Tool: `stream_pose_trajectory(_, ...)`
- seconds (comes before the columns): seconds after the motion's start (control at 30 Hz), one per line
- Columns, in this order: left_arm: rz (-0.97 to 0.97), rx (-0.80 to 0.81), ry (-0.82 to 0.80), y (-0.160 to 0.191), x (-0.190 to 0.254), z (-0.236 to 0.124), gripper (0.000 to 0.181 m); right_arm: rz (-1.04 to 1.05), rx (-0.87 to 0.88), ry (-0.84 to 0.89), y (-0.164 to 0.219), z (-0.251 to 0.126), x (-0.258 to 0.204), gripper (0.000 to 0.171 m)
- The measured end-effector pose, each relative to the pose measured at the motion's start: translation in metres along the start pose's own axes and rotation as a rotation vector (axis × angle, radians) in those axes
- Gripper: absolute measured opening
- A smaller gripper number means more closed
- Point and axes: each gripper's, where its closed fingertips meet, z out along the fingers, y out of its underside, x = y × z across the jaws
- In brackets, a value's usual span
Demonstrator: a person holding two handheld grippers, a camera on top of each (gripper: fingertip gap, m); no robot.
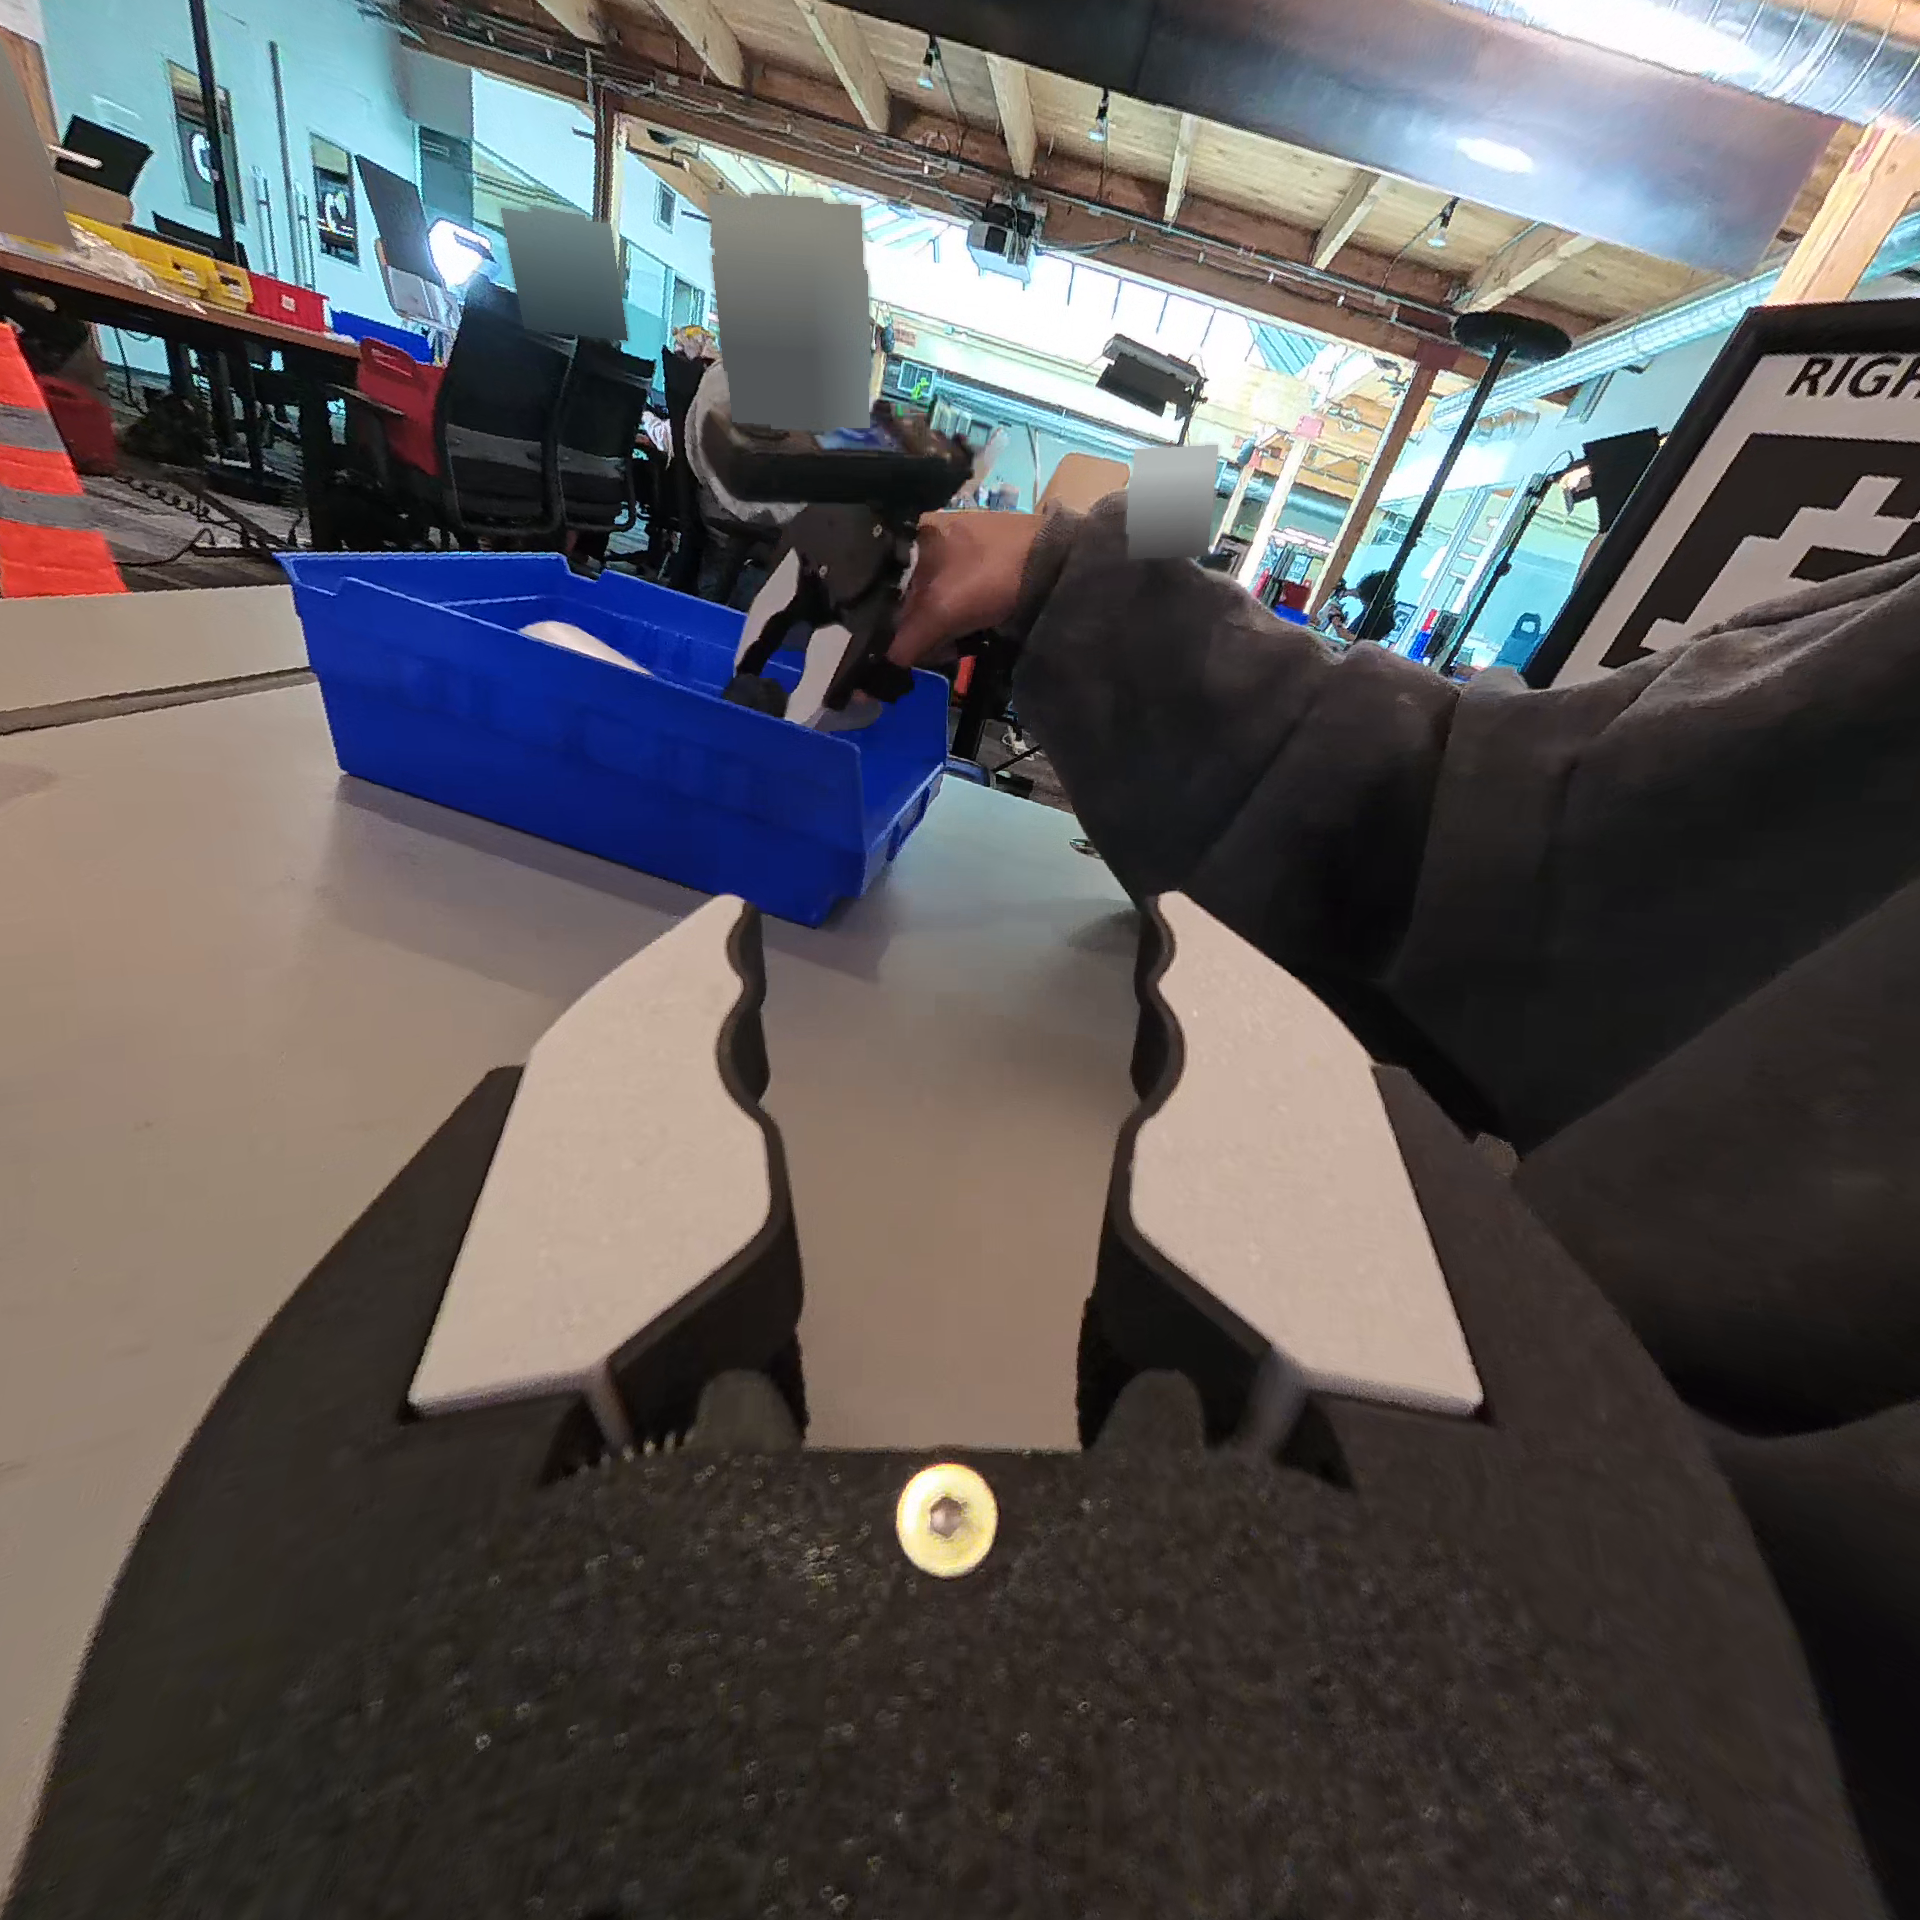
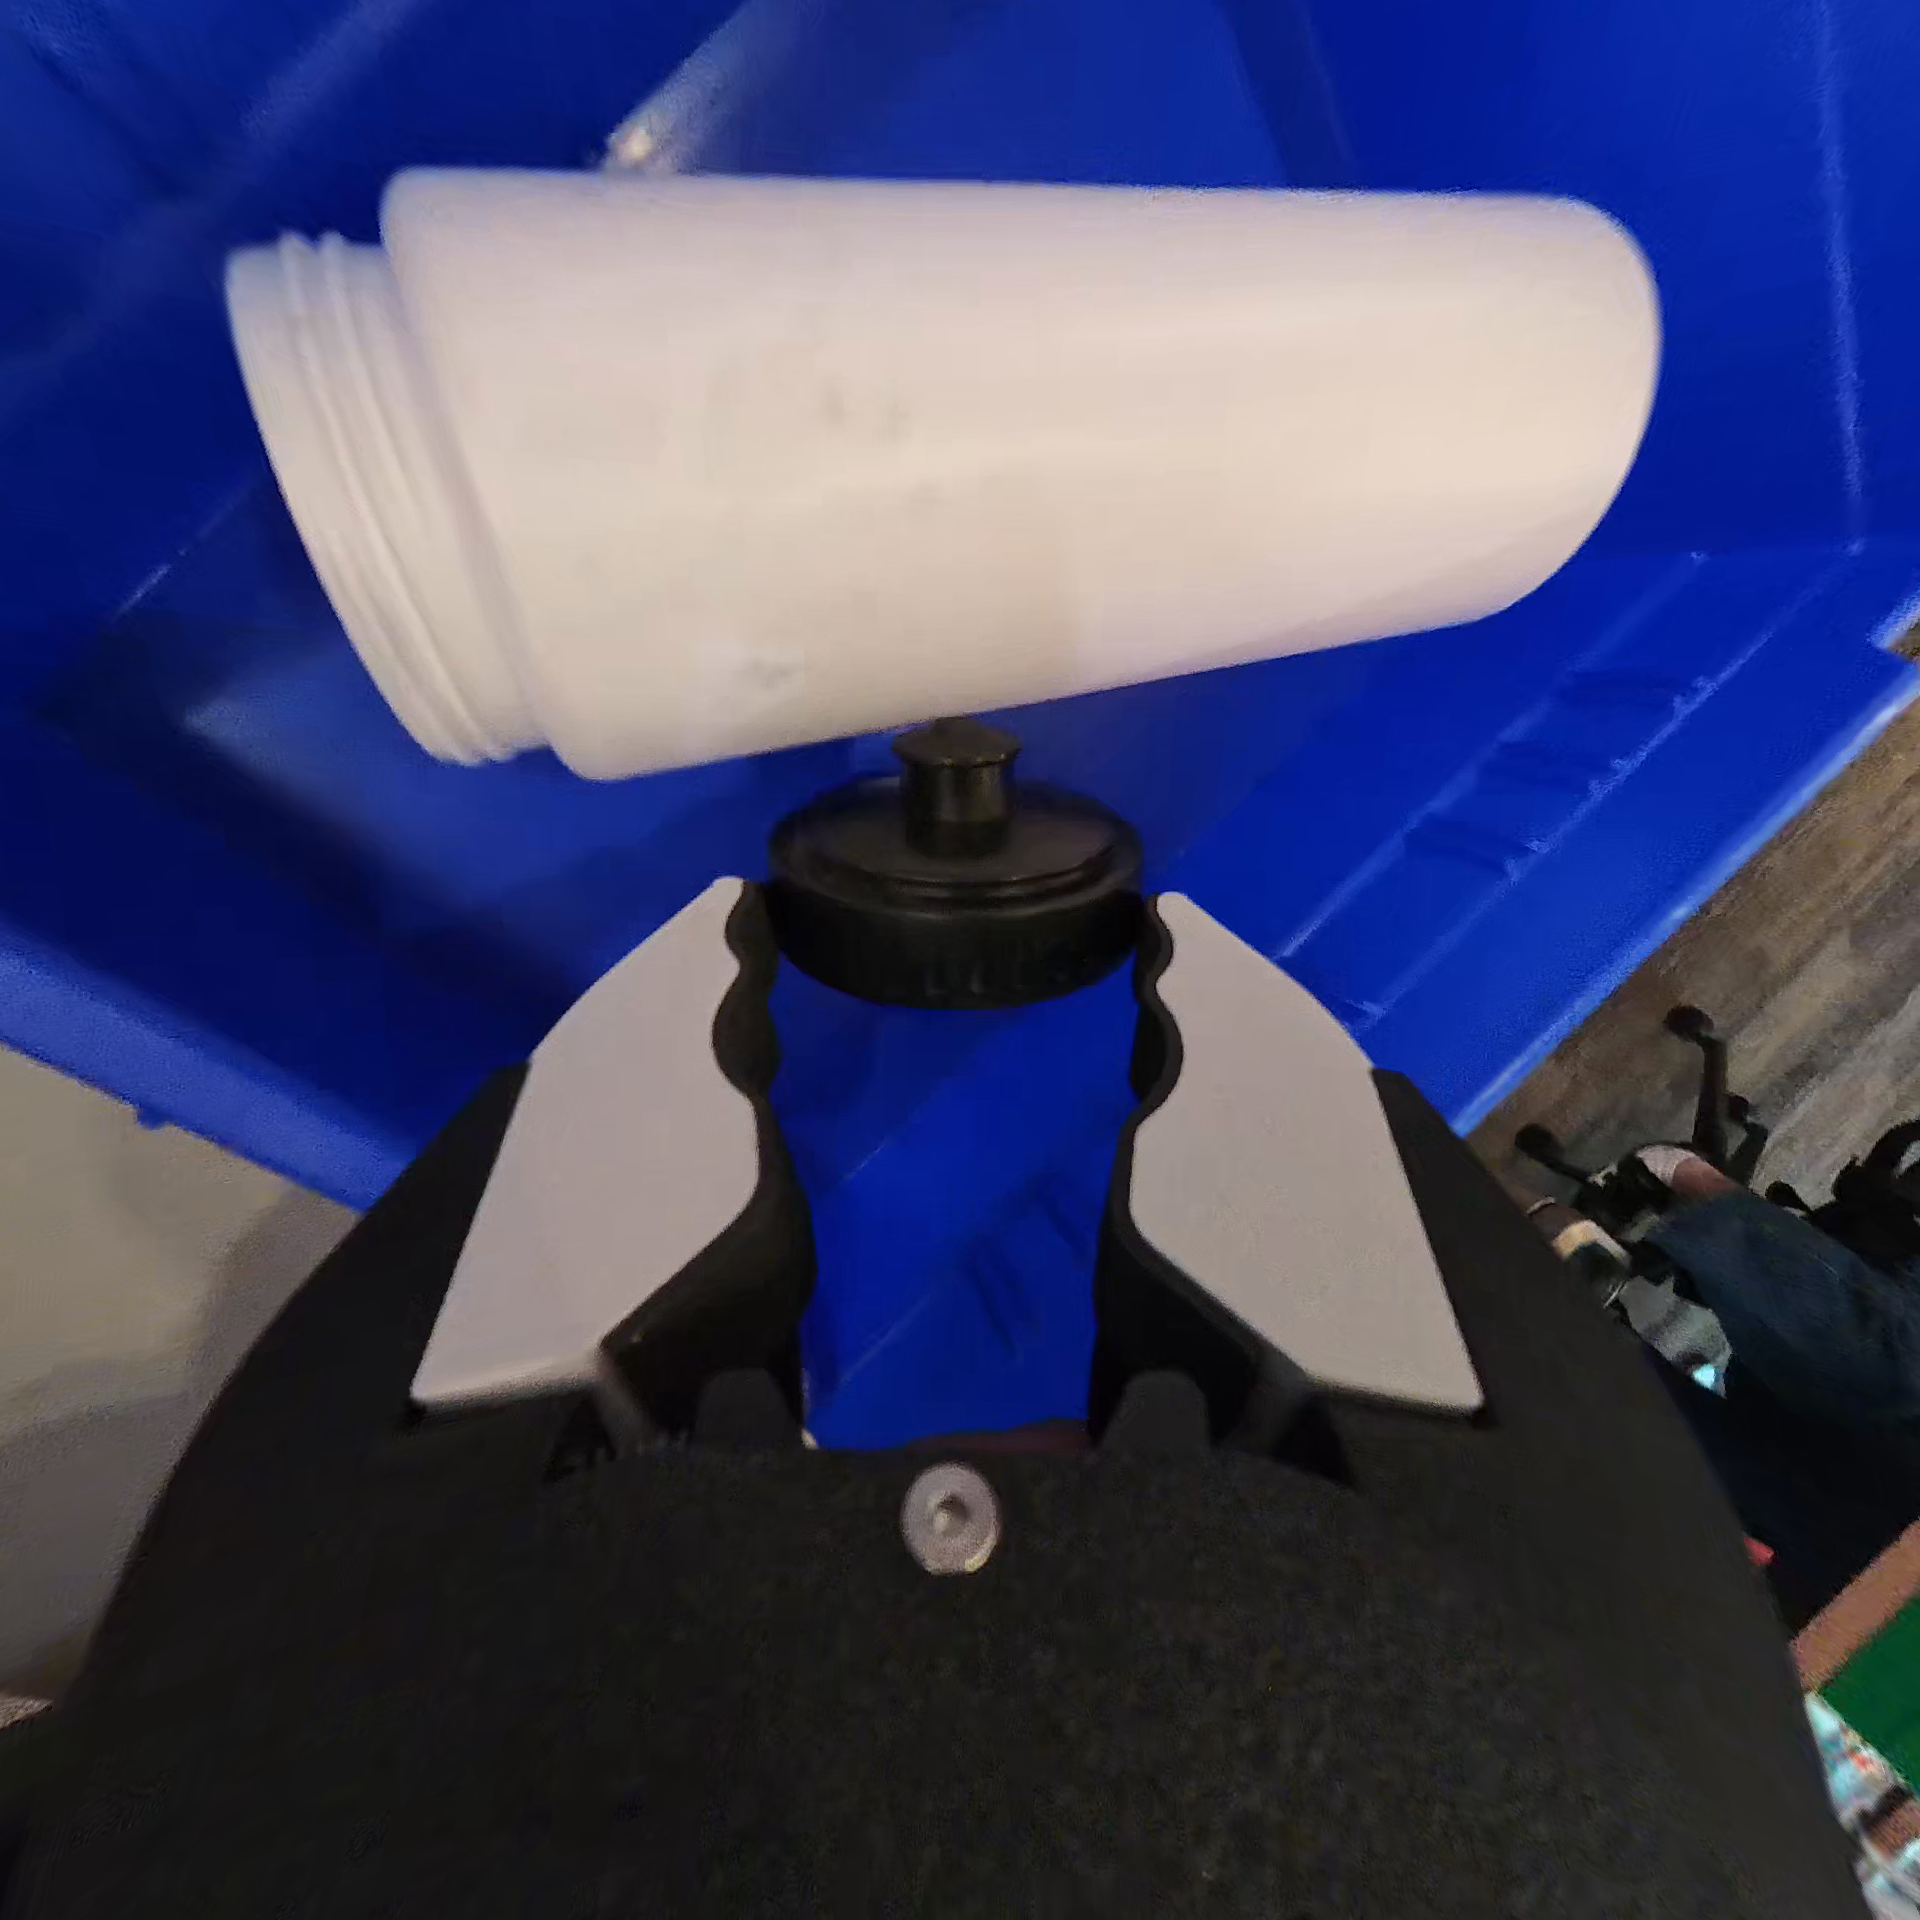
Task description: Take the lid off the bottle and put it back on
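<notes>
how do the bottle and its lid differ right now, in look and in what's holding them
The bottle is white, long and cylindrical, lying on its side in the blue bin with its threaded neck bare. The lid is black, short and round, with a spout nub on top. Nothing grips the bottle; the lid sits between the jaws of the right gripper. Both are inside or over the bin, apart from the open, empty left gripper.

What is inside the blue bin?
In the blue bin lies a white bottle on its side, uncapped. The right hand-held gripper grips its black lid. The floor beneath the bottle is hidden.
</notes>
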Motion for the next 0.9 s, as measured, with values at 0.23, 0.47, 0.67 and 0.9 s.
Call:
stream_pose_trajectory(0.23, -0.005, -0.005, 0.003, 0.001, 0.001, 0.0, 0.068, 0.094, -0.132, -0.034, 0.02, 0.012, -0.009, 0.067)
stream_pose_trajectory(0.47, 0.015, -0.034, 0.01, 0.007, 0.004, 0.004, 0.068, 0.146, -0.232, -0.127, 0.046, 0.018, -0.031, 0.066)
stream_pose_trajectory(0.67, 0.027, -0.053, 0.002, 0.01, 0.003, 0.005, 0.069, 0.186, -0.273, -0.209, 0.044, 0.032, -0.03, 0.067)
stream_pose_trajectory(0.9, 0.019, -0.04, -0.007, 0.007, 0.001, 0.002, 0.069, 0.202, -0.252, -0.201, 0.042, 0.028, -0.026, 0.069)
